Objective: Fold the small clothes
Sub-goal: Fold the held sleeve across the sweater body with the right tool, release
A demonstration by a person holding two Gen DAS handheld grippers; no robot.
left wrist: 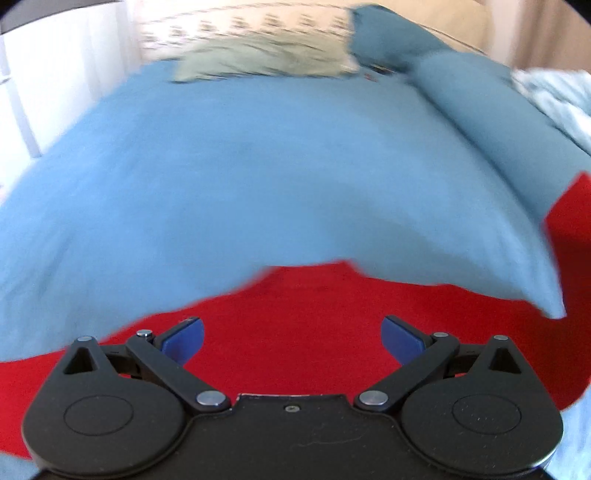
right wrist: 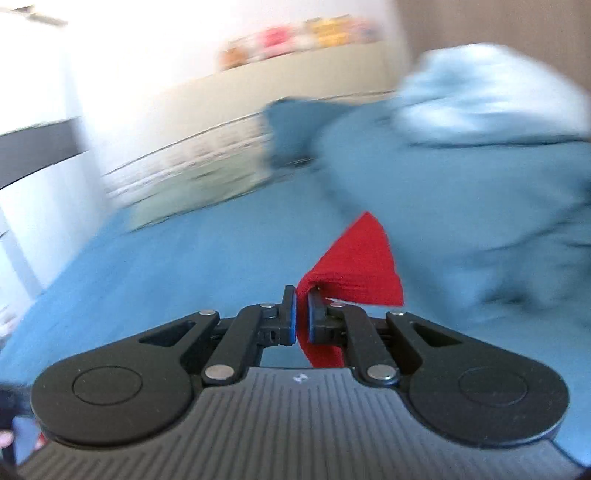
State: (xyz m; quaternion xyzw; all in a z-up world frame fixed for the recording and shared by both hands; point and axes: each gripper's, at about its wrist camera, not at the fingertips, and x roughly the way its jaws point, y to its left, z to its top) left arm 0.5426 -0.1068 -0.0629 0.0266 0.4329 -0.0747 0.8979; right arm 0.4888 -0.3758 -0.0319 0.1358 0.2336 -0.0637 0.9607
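A red garment [left wrist: 314,325] lies spread on the blue bedsheet [left wrist: 258,166], filling the lower part of the left wrist view. Above it my left gripper [left wrist: 291,338] is open, blue pads wide apart, nothing between them. In the right wrist view my right gripper [right wrist: 302,314] is shut on a corner of the red garment [right wrist: 358,266]; the cloth sticks up past the pads and hangs below them, lifted off the blue bedsheet [right wrist: 184,266]. Both views are motion-blurred.
A pale green cloth [left wrist: 258,59] and a patterned pillow [left wrist: 251,26] lie at the bed's far end. Teal pillows [left wrist: 391,33] and a light blue bundle [right wrist: 487,92] sit to the right. White furniture [left wrist: 44,85] stands left of the bed.
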